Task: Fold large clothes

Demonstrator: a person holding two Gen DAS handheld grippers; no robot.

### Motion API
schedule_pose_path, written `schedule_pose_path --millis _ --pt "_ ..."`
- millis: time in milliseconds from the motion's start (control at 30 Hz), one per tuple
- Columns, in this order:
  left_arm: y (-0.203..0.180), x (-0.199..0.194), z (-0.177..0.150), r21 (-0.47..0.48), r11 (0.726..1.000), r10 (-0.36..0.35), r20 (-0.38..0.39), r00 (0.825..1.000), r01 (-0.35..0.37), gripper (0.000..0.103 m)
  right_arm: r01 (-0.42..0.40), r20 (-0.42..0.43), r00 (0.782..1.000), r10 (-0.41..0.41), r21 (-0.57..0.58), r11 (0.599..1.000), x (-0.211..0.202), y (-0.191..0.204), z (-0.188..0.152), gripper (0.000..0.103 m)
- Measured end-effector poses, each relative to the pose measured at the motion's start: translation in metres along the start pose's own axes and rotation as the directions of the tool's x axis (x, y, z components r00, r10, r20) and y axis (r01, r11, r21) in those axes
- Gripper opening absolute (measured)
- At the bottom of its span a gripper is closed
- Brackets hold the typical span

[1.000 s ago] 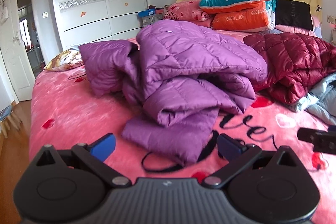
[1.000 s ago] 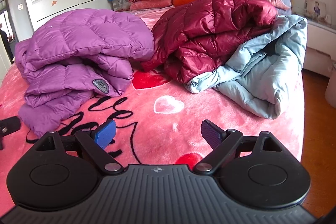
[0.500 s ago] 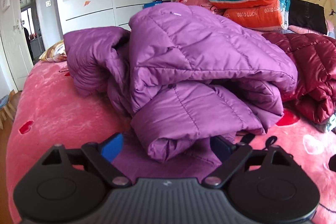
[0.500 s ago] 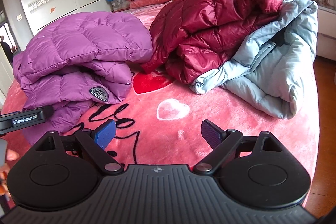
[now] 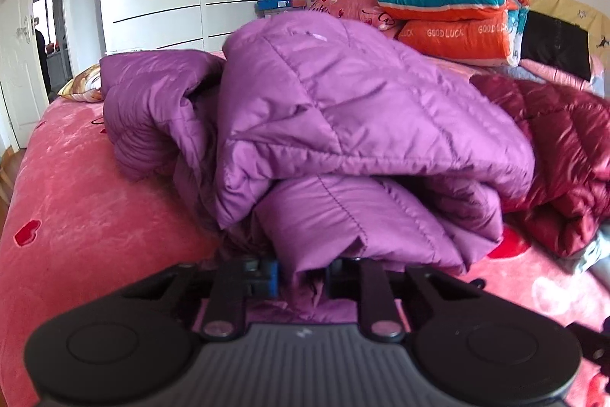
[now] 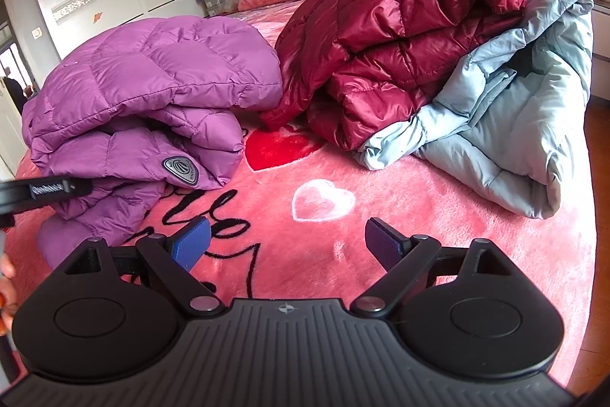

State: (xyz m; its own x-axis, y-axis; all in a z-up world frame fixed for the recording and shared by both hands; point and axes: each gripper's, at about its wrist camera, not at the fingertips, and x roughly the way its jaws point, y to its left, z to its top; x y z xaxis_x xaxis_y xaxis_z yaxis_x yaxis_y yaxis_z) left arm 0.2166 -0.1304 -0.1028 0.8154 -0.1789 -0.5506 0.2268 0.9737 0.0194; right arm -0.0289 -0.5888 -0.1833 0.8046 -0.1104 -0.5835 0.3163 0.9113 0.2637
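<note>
Left gripper (image 5: 301, 277) pinching the hem of a quilted purple down jacket (image 5: 343, 124)

The puffy, crumpled jacket is heaped just ahead of those jaws on the plush pink blanket (image 6: 381, 216); right gripper (image 6: 288, 245) spread wide, holding nothing.

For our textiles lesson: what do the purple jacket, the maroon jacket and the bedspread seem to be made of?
Purple jacket: likely matte nylon or polyester shell, padded; quilted, puffy panels. Maroon jacket: similar quilted shell, glossier; bright highlights. Bedspread: plush fleece, apparently; fuzzy pile.
</note>
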Motion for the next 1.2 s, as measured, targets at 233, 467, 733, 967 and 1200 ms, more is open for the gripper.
schedule_pose_path --millis 233,467,733,967,1200 --pt "0.008 -0.043 0.02 -0.02 0.999 -0.041 0.079 0.996 0.042 0.009 0.002 0.02 1.0 -0.002 0.013 1.0 -0.019 0.002 -0.006 0.103" --pt "0.018 -0.099 0.027 -0.035 0.994 -0.102 0.136 0.985 0.108 0.006 -0.001 0.048 0.999 0.0 0.014 1.0 -0.044 0.003 -0.013 0.103" --pt "0.023 -0.155 0.017 0.004 0.986 -0.164 0.143 0.976 0.165 0.0 -0.012 0.054 0.998 0.01 0.035 0.999 -0.051 -0.001 -0.016 0.103" --pt "0.037 -0.156 -0.01 -0.013 0.998 -0.056 0.03 0.998 0.057 0.0 -0.025 0.024 0.999 0.024 0.034 0.999 -0.051 0.002 -0.023 0.103" --pt "0.044 -0.167 -0.005 0.009 0.992 0.122 0.039 0.992 -0.123 0.001 -0.215 -0.056 0.975 0.217 0.045 0.976 -0.046 0.018 -0.029 0.103"
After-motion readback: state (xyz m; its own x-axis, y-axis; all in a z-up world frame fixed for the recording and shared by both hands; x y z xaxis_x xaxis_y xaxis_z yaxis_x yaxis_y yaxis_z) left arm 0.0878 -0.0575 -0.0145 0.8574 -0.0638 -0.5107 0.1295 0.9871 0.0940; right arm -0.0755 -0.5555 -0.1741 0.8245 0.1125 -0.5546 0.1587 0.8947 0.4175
